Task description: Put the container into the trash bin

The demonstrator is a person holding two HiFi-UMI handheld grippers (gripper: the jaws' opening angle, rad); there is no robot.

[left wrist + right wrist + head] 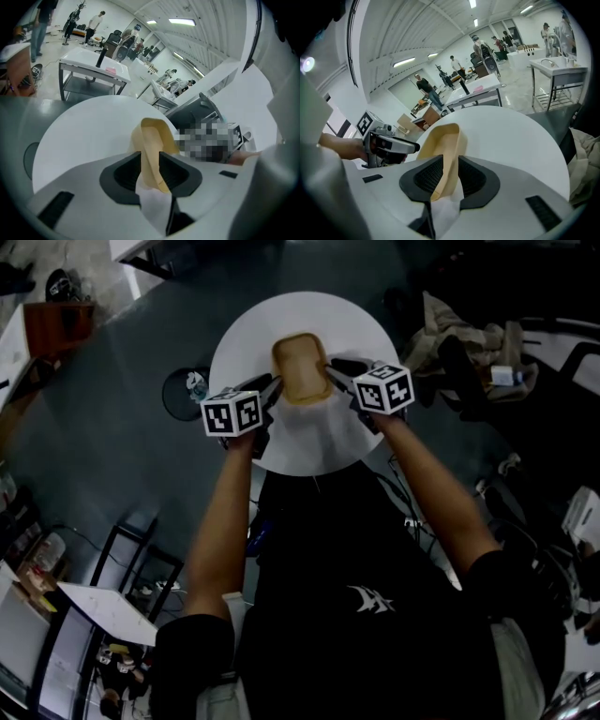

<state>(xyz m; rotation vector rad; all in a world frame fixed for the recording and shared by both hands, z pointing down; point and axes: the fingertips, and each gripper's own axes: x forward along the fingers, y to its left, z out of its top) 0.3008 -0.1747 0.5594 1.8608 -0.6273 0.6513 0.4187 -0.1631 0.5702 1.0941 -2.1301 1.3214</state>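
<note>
Shallow tan container (pixel 302 367) sits between the two grippers.
Right gripper (pixel 450 174) jaws pinch one rim; left gripper (pixel 150 169) jaws stand loose around the other.

Open lab hall: white workbenches (pixel 93 65), ceiling strip lights (pixel 182 21).

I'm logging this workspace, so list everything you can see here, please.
container: one, tan, over the table, between both grippers
table: one, white, round, centre
trash bin: one, dark, round, on the floor left of the table
clothes pile: one, beige and dark, right of the table
cabinet: one, brown wood, upper left
people: several, far back in the hall
left gripper: one, white, black pads, container rim between its jaws
right gripper: one, alike, opposite rim between its jaws
</note>
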